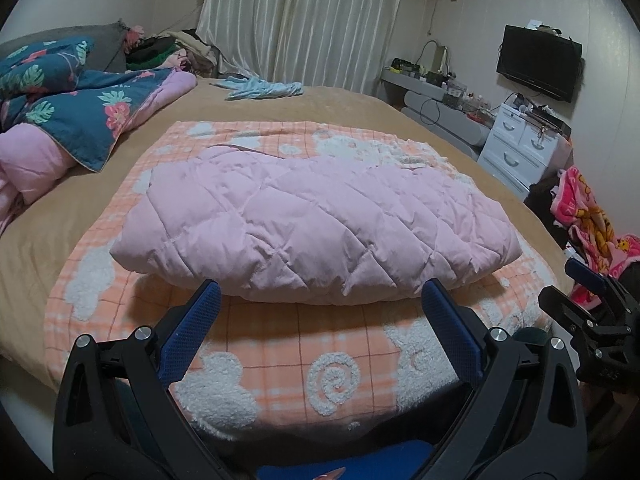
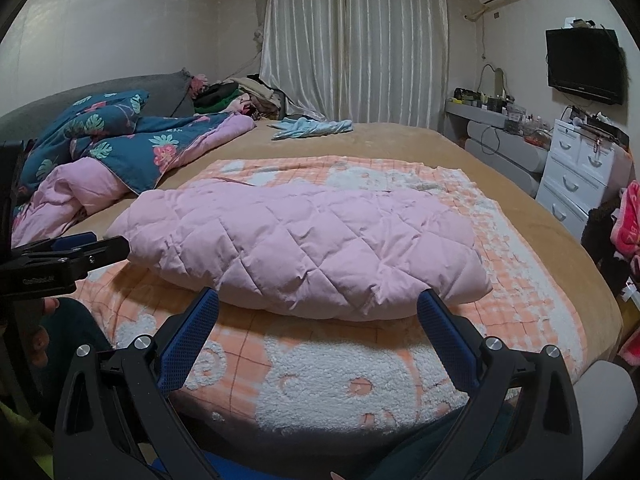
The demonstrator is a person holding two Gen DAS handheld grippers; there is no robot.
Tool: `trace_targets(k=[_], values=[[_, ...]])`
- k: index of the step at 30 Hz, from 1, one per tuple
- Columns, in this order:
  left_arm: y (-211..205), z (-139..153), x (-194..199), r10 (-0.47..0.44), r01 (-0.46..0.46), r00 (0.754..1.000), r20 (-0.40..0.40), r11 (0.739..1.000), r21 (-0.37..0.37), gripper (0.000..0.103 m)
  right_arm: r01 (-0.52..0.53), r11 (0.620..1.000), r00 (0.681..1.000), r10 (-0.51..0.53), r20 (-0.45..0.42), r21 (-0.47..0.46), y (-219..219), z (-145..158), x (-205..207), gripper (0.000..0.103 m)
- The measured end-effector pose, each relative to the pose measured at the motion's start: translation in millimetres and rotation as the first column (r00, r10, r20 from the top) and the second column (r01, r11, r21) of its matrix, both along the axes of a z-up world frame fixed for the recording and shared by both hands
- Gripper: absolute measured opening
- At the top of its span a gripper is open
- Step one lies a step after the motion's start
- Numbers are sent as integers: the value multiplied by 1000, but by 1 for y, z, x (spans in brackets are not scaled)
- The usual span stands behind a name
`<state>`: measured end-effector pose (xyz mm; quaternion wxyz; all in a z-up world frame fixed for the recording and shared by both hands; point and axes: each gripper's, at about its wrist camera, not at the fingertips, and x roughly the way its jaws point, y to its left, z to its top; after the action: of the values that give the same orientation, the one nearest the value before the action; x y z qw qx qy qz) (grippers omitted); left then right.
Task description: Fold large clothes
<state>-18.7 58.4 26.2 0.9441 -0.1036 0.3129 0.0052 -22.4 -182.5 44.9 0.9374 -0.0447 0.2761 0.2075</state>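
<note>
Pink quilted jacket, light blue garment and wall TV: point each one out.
pink quilted jacket (image 1: 316, 216), left wrist view, middle of its quilted top.
light blue garment (image 2: 312, 127), right wrist view, centre of the crumpled cloth.
wall TV (image 2: 584, 62), right wrist view, middle of the dark screen.

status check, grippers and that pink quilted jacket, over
Left gripper open, empty. Right gripper open, empty. Pink quilted jacket lies folded on the orange checked blanket, just ahead of both. Nothing in the way.
</note>
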Motion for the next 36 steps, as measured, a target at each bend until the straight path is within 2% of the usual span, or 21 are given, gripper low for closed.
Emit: trace_targets(k=[36], values=[[5, 4, 0, 22, -22, 1000, -12, 1000, 14, 94, 4, 1000, 1000, -4, 3, -1, 0, 0, 0, 99]])
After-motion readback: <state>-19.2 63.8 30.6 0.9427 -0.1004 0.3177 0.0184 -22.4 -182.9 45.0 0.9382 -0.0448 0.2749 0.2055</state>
